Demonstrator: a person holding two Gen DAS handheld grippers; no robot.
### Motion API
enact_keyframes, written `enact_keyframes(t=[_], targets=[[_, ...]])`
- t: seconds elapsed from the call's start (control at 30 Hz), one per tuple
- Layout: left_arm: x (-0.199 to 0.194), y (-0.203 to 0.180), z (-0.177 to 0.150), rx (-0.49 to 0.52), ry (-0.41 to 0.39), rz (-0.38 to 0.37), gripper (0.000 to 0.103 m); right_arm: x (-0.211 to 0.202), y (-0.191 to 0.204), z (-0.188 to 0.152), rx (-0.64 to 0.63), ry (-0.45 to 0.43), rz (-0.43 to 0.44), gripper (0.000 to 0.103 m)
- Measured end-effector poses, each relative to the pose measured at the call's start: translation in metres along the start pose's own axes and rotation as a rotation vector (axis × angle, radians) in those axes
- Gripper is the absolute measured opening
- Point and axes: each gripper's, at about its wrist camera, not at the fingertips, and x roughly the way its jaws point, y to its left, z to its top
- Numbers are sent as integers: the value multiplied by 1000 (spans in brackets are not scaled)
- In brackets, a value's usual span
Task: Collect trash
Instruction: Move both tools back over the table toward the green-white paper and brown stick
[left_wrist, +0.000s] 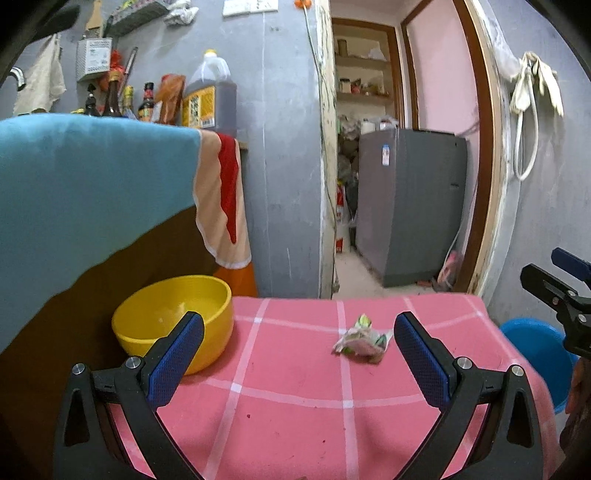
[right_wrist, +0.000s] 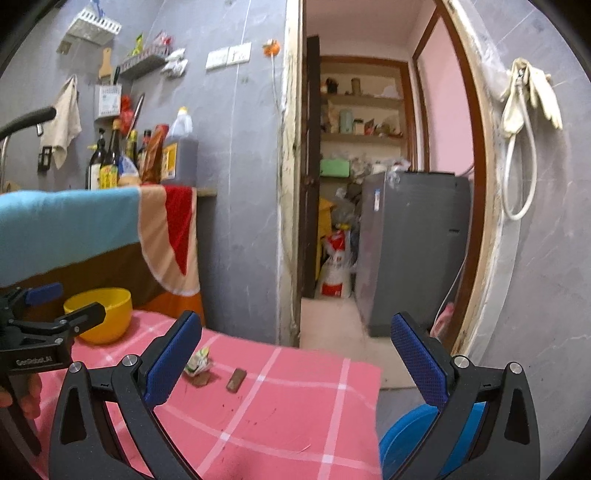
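Left gripper (right_wrist: 55, 317), marked "GenRobot.AI", and right gripper (right_wrist: 295, 354): jaws wide, empty; crumpled green-white wrapper (left_wrist: 362, 339) on pink checked table (left_wrist: 295, 398), yellow plastic bowl (left_wrist: 173, 325) at 9 o'clock

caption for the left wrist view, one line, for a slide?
Open left gripper faces a crumpled wrapper on the pink checked cloth, yellow bowl at left.

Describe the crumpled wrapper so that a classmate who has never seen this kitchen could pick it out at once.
Start at the pink checked cloth covering the table in front of the doorway. The crumpled wrapper lies on it toward the far edge, well right of the yellow bowl. It is pale with green print and scrunched, unlike the small flat brown piece lying beside it.
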Motion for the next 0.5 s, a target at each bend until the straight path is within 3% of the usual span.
enact_keyframes(t=[0.43,0.5], targets=[[43,1,-6,-39,167,-73,100,50,4,-20,14,212,47,103],[47,2,-4,-64,184,-85,94,58,4,-22,13,245,54,103]])
